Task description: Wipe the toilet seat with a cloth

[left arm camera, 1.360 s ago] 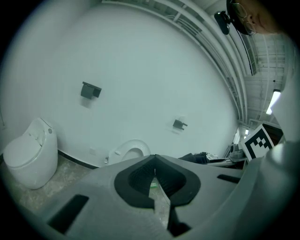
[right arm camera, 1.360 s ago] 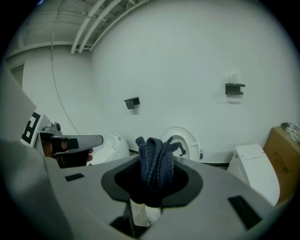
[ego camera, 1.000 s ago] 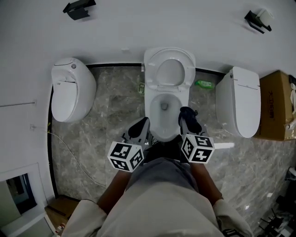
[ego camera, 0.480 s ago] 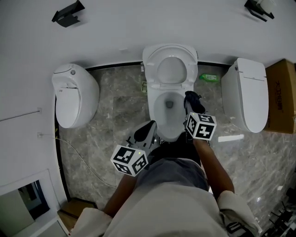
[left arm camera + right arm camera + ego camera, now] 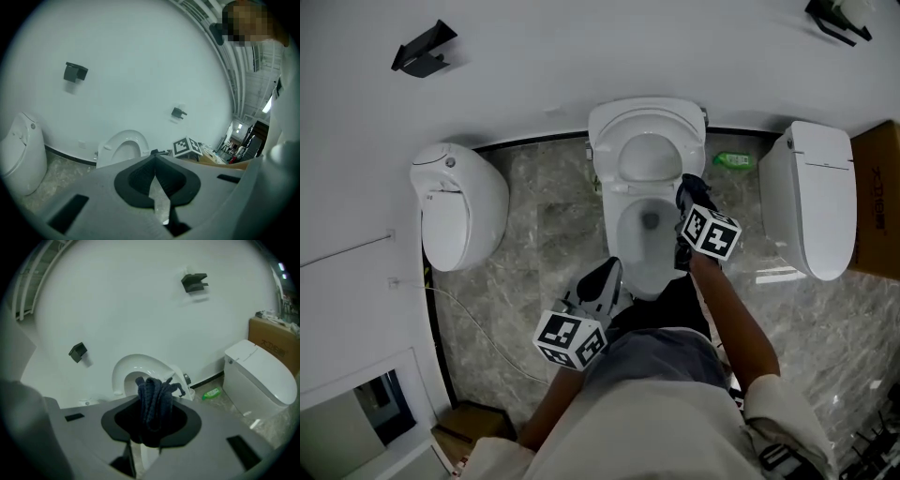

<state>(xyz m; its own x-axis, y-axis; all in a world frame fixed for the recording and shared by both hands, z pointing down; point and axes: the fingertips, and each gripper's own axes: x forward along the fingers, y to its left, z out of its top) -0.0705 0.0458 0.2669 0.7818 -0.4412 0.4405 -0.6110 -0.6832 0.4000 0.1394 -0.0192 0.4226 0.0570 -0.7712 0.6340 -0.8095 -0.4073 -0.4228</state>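
Hovering the right tongs (image 5: 688, 199), clamped on the dark cloth (image 5: 154, 401), over the bowl (image 5: 628, 253) at its right edge, upturned toilet seat (image 5: 605, 141) lying just ahead, and hanging the left tongs (image 5: 602, 281), pressed together and empty, farther back at the front-left.

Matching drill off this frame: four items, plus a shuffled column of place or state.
1 cloth
2 left gripper
3 green bottle
4 cardboard box

A shut, empty
B on the floor, between the middle toilet and the right-hand toilet
C clamped in the right gripper
D far right, beyond the right-hand toilet

Pairs: 1-C, 2-A, 3-B, 4-D
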